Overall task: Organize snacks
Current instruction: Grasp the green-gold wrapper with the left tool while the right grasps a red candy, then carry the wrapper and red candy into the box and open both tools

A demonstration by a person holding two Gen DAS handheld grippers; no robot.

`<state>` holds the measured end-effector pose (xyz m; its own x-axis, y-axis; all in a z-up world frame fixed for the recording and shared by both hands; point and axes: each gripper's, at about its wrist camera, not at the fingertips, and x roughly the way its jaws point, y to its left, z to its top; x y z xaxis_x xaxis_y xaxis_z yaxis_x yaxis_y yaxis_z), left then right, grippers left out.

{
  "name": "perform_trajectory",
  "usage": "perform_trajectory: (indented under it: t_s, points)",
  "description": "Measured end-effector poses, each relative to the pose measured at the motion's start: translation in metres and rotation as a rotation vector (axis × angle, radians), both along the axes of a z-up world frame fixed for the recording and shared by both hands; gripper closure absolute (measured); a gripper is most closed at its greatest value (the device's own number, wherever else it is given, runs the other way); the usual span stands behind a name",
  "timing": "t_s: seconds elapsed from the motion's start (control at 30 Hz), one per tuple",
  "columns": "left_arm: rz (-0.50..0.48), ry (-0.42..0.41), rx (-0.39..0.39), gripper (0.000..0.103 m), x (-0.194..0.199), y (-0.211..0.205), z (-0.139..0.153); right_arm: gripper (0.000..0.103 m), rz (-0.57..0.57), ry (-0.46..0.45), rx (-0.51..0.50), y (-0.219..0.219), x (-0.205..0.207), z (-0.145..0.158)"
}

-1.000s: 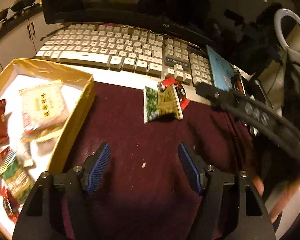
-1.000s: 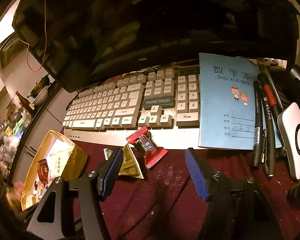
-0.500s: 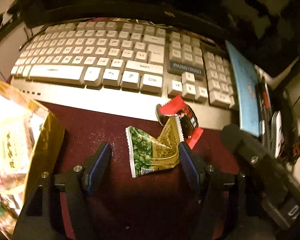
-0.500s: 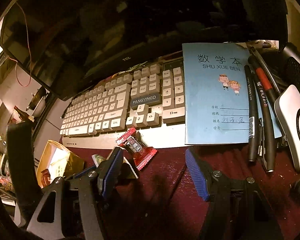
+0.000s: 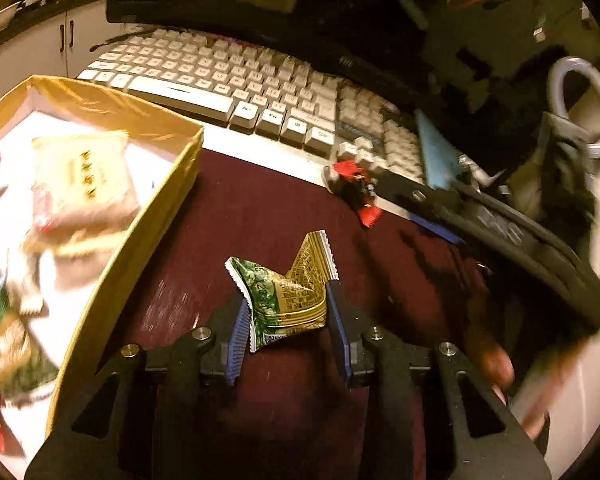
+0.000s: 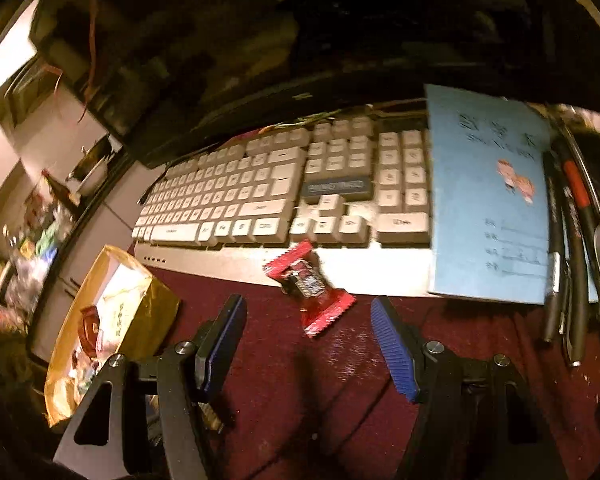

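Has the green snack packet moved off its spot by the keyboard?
Yes. The green snack packet, pinched in the left gripper, now sits nearer the camera, well away from the keyboard and red candy.

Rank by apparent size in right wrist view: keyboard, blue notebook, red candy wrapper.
1. keyboard
2. blue notebook
3. red candy wrapper
The candy lies nearest the camera and still looks smallest, so that ranking is safe.

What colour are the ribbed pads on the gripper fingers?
Blue, on black fingers. The right wrist view shows the pads most clearly, with the right gripper open.
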<state>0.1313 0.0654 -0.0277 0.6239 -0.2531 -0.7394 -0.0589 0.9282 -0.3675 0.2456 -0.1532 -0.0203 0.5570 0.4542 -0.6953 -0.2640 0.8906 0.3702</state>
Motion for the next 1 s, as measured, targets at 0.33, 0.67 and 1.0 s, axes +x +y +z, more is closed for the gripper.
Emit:
perform_trajectory:
  t_s: [0.33, 0.67, 1.0]
  points:
    - [0.001, 0.004, -0.054, 0.070, -0.009, 0.000, -0.011, 0.053, 0.070, -0.051, -0.225, 0.040, 0.026, -0.017]
    - [-0.014, -0.002, -0.077, 0.070, -0.001, 0.001, -0.014, 0.080, 0.098, -0.092, -0.223, 0.039, 0.009, -0.017]
    - [0.000, -0.050, -0.119, 0.070, -0.047, 0.021, 0.014, 0.080, 0.198, -0.173, -0.138, 0.053, -0.013, 0.011]
